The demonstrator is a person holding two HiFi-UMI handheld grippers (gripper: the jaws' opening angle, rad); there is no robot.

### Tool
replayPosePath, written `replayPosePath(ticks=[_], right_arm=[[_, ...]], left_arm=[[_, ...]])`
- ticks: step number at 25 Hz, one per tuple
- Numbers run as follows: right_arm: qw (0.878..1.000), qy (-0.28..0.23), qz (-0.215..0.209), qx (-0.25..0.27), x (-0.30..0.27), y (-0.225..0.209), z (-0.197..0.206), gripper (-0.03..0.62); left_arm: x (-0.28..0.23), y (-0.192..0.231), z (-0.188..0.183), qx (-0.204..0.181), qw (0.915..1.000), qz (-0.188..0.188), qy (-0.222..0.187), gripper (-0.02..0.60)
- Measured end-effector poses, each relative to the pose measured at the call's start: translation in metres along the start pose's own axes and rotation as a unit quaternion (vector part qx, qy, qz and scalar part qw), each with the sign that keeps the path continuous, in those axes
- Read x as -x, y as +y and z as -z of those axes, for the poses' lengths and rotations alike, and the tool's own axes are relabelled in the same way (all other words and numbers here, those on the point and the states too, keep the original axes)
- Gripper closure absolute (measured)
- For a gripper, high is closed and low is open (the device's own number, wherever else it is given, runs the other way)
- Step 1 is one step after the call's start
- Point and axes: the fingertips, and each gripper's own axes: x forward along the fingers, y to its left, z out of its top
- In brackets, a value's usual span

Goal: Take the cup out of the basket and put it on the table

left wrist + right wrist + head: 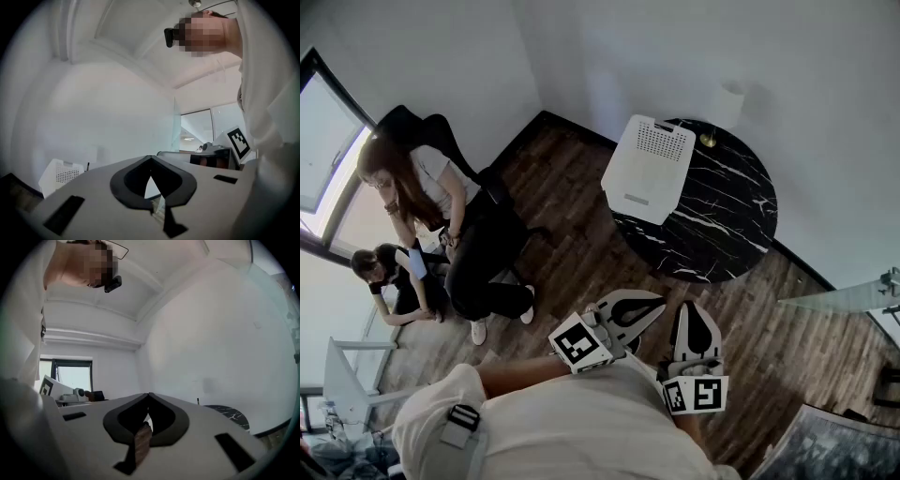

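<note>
Here the left gripper (659,302) and the right gripper (691,306) were both held close to the person's body at 6 o'clock in the head view, side by side above the wooden floor (581,244) and pointing toward 12 o'clock. In the left gripper view the jaws of the left gripper (150,158) were pressed together at their tips, with nothing between them. The right gripper view showed the right gripper (149,394) the same way: tips meeting, nothing held.

The round black marble table (727,220) stood at about 1 o'clock from the grippers, well apart from them and close to the white wall (675,47). The white basket (647,167), with a perforated panel, sat on the table at its 10 o'clock edge, partly overhanging the rim. It also appeared low at 8 o'clock in the left gripper view (61,174), and a slice of the table showed at 4 o'clock in the right gripper view (229,414). No view looked into the basket, so the cup's place could not be told.

At 9 o'clock in the head view, two people (441,234) sat near a black chair (422,131) beside a window (323,131).
</note>
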Motion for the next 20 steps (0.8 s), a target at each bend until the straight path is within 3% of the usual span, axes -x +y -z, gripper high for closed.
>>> replayPosePath(ticks=[8, 13, 20], right_arm=[[1.000, 0.001, 0.002, -0.004, 0.016, -0.019, 0.003, 0.586], [0.999, -0.017, -0.016, -0.049, 0.032, -0.030, -0.001, 0.585], [0.998, -0.011, 0.000, -0.068, 0.054, -0.063, 0.011, 0.585]], left_arm=[[-0.015, -0.010, 0.008, -0.008, 1.0000, -0.003, 0.004, 0.575], [-0.029, -0.029, 0.019, 0.016, 0.9998, -0.004, 0.014, 0.575], [-0.056, -0.049, 0.047, 0.027, 0.9990, 0.002, 0.037, 0.575]])
